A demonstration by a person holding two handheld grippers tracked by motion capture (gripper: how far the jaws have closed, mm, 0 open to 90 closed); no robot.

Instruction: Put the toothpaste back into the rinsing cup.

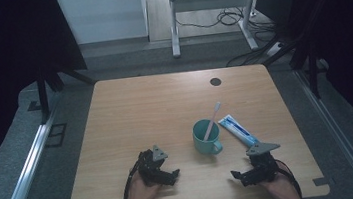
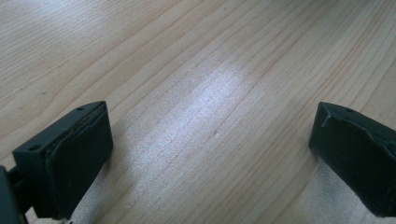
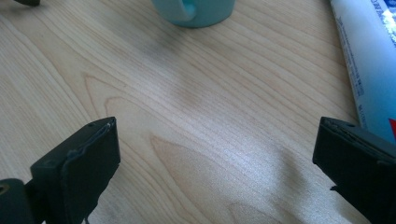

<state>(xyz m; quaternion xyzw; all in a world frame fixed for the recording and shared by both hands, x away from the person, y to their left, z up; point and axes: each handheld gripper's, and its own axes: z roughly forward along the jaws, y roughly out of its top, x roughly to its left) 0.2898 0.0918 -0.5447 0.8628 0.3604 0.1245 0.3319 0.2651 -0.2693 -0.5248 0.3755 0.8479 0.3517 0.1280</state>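
Both my grippers, left [image 1: 169, 175] and right [image 1: 240, 175], rest jaws apart near the table's [image 1: 130, 110] front edge; reaching carelessly could topple the cup [image 1: 205, 137] and brush [image 1: 213, 118].

Bare wood is seen across the far and left parts of the pale wooden counter [image 1: 140, 108], where passage is unhindered. On the right half, the way is blocked by a teal ceramic mug [image 1: 205, 137] with a white toothbrush [image 1: 213, 118] leaning out of it, and by a white and blue toothpaste tube [image 1: 237, 129] laid just beside it.
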